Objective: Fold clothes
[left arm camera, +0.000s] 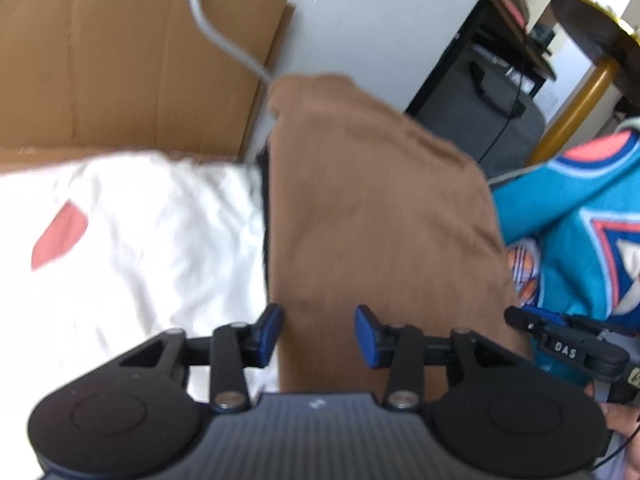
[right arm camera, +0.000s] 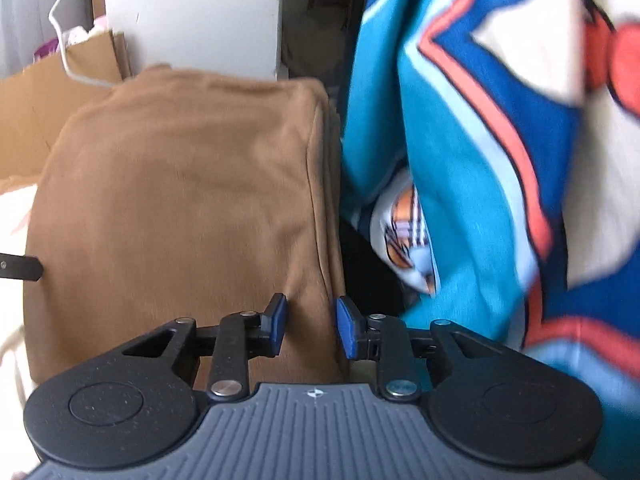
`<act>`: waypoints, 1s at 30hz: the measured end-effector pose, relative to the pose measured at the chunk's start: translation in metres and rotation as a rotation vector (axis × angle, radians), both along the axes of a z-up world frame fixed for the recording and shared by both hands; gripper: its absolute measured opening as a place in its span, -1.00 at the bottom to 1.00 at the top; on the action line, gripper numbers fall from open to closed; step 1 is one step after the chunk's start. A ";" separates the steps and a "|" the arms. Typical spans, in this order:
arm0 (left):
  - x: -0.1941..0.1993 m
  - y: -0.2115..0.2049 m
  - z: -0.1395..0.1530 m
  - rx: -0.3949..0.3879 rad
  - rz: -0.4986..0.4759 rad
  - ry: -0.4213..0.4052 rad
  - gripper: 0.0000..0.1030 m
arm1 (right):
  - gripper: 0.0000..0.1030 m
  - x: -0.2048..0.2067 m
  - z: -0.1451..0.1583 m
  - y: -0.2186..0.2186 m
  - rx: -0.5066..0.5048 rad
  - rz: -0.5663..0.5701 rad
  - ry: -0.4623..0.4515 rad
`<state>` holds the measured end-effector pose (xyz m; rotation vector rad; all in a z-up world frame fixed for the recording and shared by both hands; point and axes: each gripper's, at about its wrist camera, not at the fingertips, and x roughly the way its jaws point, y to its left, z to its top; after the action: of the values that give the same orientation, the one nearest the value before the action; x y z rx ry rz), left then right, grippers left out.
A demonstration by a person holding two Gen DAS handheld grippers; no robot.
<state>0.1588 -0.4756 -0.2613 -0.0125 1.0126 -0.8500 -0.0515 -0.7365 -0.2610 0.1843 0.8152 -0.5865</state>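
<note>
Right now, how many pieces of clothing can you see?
2: a brown garment, folded, in the middle, and a turquoise patterned top on its right. Others may be hidden under them.

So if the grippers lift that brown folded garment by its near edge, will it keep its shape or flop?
The brown folded garment will probably flop: it is soft cloth with rounded folds, so layers may slide apart and unfold. It looks thick, likely somewhat heavy. The left gripper and right gripper are open, gripping nothing.
</note>
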 end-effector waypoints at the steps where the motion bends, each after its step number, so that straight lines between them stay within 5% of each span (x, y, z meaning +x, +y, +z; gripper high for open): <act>1: -0.003 0.002 -0.005 0.013 0.002 0.012 -0.15 | -0.34 -0.004 -0.003 0.001 -0.001 -0.006 0.008; 13: -0.023 0.022 -0.051 0.035 -0.042 0.123 0.02 | -0.34 -0.030 -0.005 0.013 0.041 -0.045 0.018; 15: -0.022 0.025 -0.055 0.024 -0.051 0.139 -0.02 | -0.34 -0.032 -0.003 0.014 0.053 -0.051 0.008; 17: -0.022 0.027 -0.056 0.018 -0.062 0.155 -0.38 | -0.34 -0.033 -0.001 0.016 0.063 -0.056 -0.002; 21: -0.025 0.031 -0.051 0.030 -0.066 0.154 -0.66 | -0.32 -0.030 0.003 0.020 0.092 -0.078 -0.028; 27: -0.029 0.043 -0.031 0.119 -0.027 0.170 -0.75 | -0.19 -0.033 0.016 0.033 0.177 -0.138 -0.079; 30: -0.029 0.049 -0.011 0.136 0.031 0.179 -0.52 | 0.07 -0.032 0.026 0.038 0.205 -0.162 -0.078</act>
<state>0.1301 -0.4262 -0.2726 0.0123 1.2337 -0.7600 -0.0833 -0.6984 -0.2346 0.4615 0.7891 -0.6433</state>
